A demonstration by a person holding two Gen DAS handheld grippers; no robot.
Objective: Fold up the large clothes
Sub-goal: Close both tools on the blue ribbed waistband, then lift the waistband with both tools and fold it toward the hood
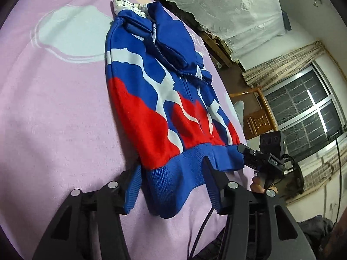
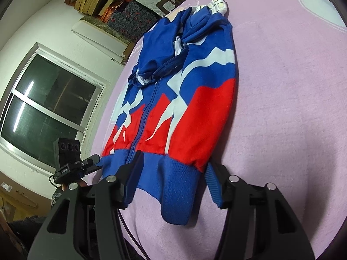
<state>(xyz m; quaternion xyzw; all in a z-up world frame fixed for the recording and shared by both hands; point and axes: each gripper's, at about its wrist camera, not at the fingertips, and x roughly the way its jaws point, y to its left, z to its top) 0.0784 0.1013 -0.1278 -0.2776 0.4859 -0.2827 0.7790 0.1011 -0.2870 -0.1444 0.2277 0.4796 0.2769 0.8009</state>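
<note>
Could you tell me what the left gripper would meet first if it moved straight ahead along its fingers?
Most likely the jacket's blue hem band. The left gripper is open, and the band already lies between its fingers, so it would run into that cloth on the pink sheet almost at once. Exact depth is unclear.

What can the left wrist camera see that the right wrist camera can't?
Only the left wrist view shows the brick-patterned curtain, the wooden chair and the right gripper at the hem's far corner.

Only the right wrist view shows the shelf of boxes and the left gripper at the hem's other corner.

Both show the red, white and blue jacket lying zipped on the pink bedsheet, a window, and open fingers straddling the blue ribbed hem.
</note>
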